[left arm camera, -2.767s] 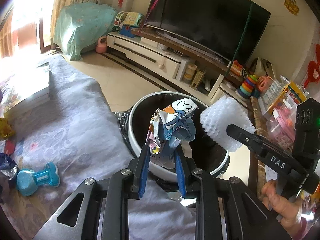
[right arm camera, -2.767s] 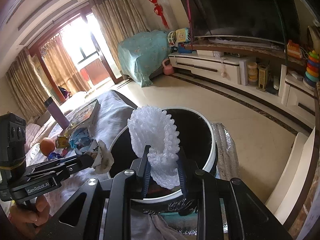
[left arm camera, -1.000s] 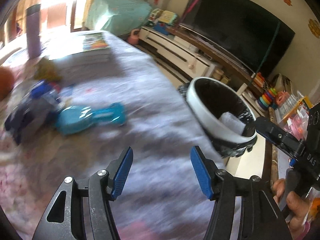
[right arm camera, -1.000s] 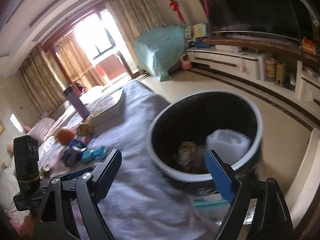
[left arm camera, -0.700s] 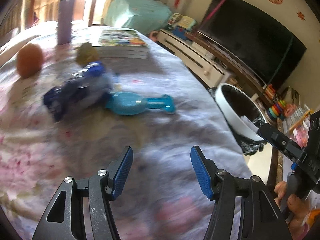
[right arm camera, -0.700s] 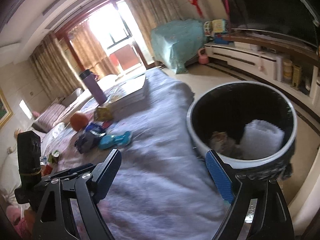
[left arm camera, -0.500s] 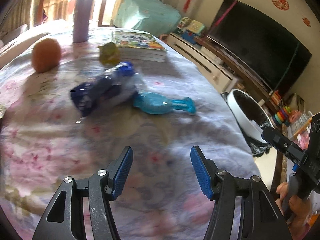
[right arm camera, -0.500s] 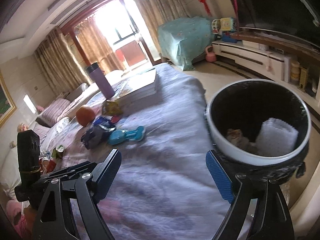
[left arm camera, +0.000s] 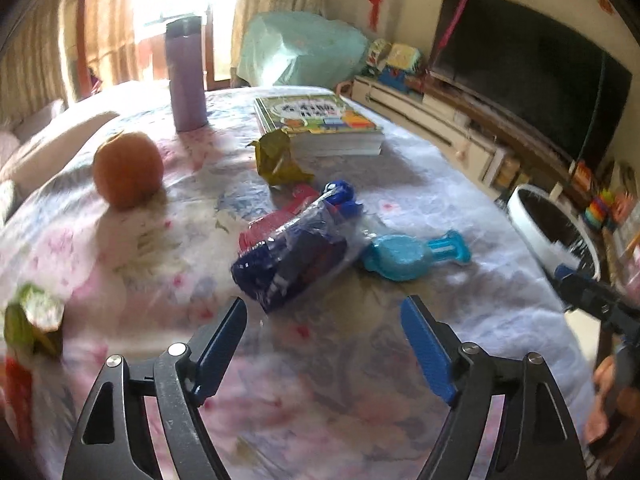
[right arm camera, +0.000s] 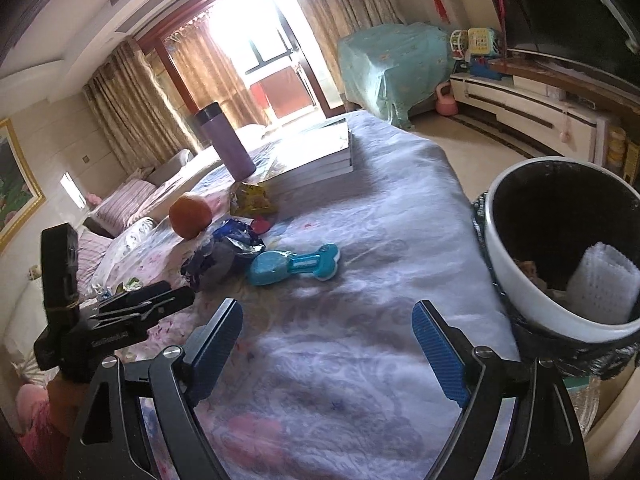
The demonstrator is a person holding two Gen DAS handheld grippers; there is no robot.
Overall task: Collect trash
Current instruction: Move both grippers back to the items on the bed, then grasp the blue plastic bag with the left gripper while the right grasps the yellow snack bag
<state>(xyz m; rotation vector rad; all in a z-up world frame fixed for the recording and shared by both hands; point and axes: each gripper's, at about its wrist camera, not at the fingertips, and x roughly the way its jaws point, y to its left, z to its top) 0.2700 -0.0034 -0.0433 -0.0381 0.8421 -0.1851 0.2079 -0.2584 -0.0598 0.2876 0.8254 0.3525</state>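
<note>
A crumpled blue plastic wrapper (left arm camera: 298, 250) lies on the flowered tablecloth, just ahead of my left gripper (left arm camera: 324, 322), whose jaws are opening with nothing between them. A yellow crumpled wrapper (left arm camera: 280, 160) sits beyond it beside a stack of books. The white-rimmed black trash bin (right arm camera: 560, 240) stands off the table's right edge and holds white foam netting (right arm camera: 604, 284) and crumpled paper. My right gripper (right arm camera: 326, 322) hangs open and empty over the cloth, left of the bin. The blue wrapper (right arm camera: 228, 252) and the yellow wrapper (right arm camera: 254, 200) show in the right wrist view too.
An orange (left arm camera: 128, 168), a purple bottle (left arm camera: 186, 76), a stack of books (left arm camera: 320, 124) and a turquoise toy (left arm camera: 408, 254) share the table. More scraps (left arm camera: 34, 316) lie at the left edge. A TV stand (right arm camera: 532, 108) and a covered object (right arm camera: 392, 64) stand beyond.
Both grippers let their trash go into the bin and swung left, back over the table. The left gripper's jaws have spread wider and the blue wrapper now lies close ahead of it.
</note>
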